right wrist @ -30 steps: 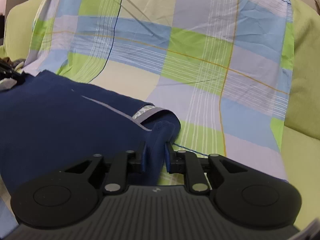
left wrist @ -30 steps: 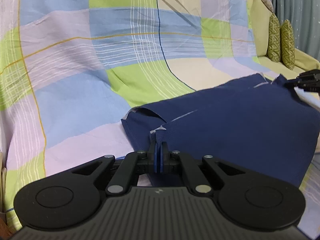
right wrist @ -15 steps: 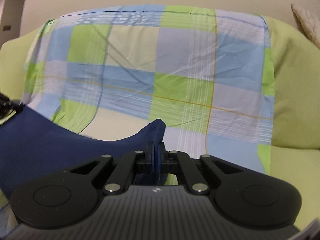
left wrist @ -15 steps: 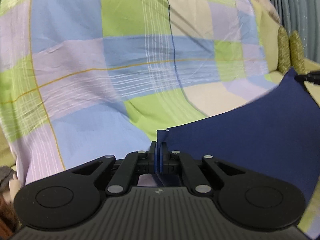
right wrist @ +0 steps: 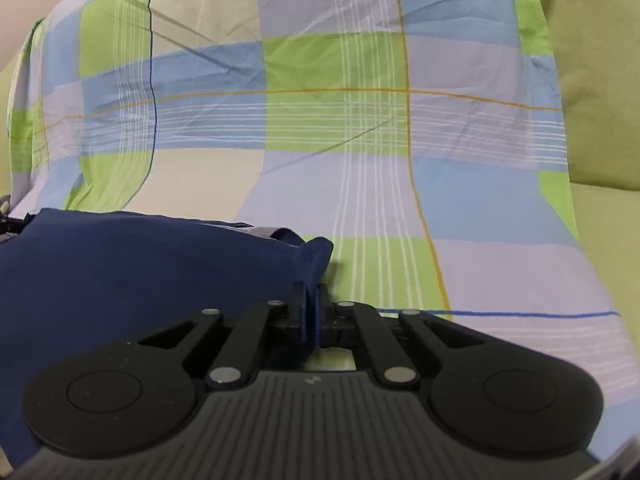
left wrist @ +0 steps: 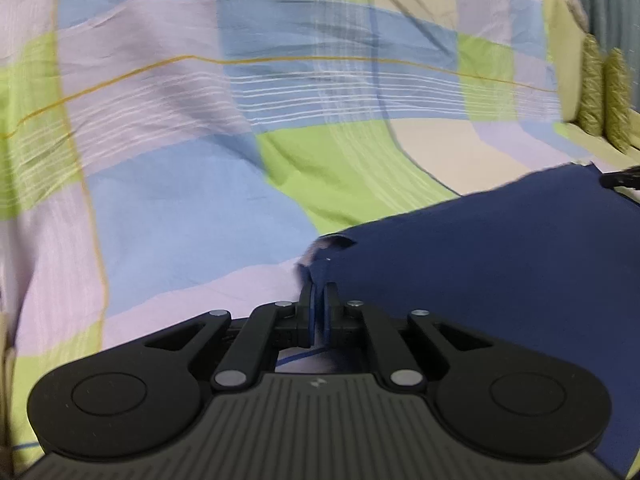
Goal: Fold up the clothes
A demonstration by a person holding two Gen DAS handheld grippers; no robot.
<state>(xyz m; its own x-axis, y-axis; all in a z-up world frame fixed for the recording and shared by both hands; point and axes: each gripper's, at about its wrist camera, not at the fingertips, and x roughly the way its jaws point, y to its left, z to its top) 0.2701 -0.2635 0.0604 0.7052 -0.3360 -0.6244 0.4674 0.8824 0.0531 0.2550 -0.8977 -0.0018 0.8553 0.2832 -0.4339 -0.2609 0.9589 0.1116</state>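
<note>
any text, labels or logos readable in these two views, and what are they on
No readable words or numbers in either view.
Left gripper: a small pale emblem on its body, a mark, not letters.
Right gripper: the same small emblem.
Navy garment: no label shows.
Plaid sheet: pattern only.

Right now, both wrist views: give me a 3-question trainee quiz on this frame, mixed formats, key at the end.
1. True or false: the left gripper has its fingers closed on the navy garment.
2. Multiple choice: in the right wrist view, what does the right gripper pinch? A) a cushion B) a corner of the navy garment C) the plaid sheet
3. Fill in: the plaid sheet is draped over a ____-coloured sofa.

Key: 1 true; 2 B; 3 green.
</note>
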